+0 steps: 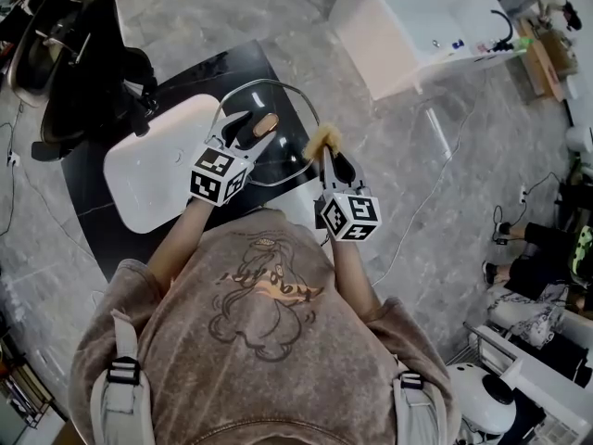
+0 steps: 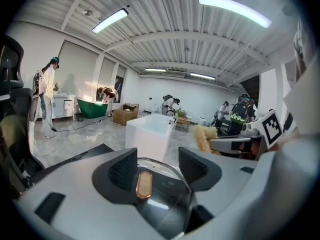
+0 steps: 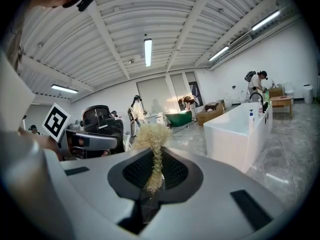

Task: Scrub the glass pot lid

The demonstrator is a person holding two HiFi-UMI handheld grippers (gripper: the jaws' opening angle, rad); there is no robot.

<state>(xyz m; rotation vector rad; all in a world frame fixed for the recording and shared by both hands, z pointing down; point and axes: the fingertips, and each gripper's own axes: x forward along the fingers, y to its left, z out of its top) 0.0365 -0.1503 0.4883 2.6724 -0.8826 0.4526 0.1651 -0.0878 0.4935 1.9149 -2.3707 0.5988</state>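
The glass pot lid [image 1: 289, 109] with a copper-coloured knob [image 1: 266, 123] lies over the black table, partly overlapping a white basin. My left gripper [image 1: 252, 130] is open, with a jaw on either side of the knob [image 2: 143, 185]; a gap shows beside the pads, and the lid's glass [image 2: 167, 196] lies below them. My right gripper [image 1: 331, 160] is shut on a straw-coloured scrubbing brush [image 1: 323, 139] at the lid's right rim. In the right gripper view the brush [image 3: 152, 136] stands up between the closed jaws of the right gripper [image 3: 156, 173].
A white rectangular basin [image 1: 148, 165] lies on the black table [image 1: 218, 68]. A black office chair [image 1: 88, 72] stands at the upper left. A large white tub-like unit [image 1: 417, 17] stands on the marble floor beyond, with cables trailing to the right.
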